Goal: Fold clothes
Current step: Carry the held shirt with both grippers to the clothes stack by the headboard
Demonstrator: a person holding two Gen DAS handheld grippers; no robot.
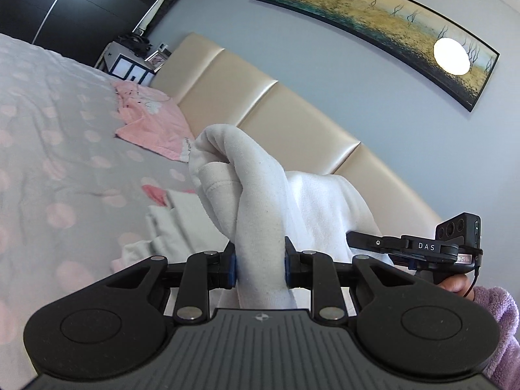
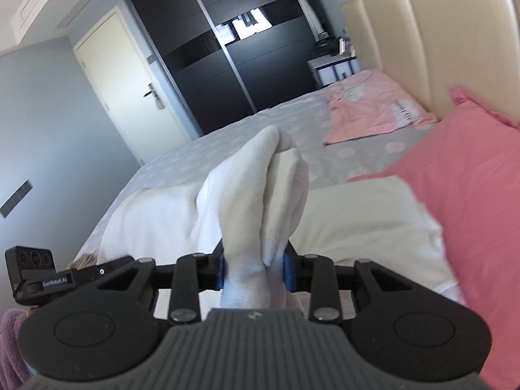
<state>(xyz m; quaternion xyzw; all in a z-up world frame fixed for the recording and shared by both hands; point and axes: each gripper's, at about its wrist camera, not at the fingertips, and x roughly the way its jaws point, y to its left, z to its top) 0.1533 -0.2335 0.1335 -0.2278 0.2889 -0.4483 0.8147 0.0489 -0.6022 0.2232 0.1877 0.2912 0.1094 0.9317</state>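
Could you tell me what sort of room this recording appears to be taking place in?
Very likely a home bedroom. A bed with a dotted grey cover stands against a padded cream headboard, a dark sliding-door wardrobe fills the far wall, and a pink pillow lies beside the headboard.

Dotted grey bed (image 2: 201, 159) bears pink shirt (image 2: 373, 110), pink pillow (image 2: 471, 175).

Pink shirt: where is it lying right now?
The pink shirt lies flat on the dotted bedspread near the cream headboard. In the right wrist view it sits upper right, beyond the pink pillow.
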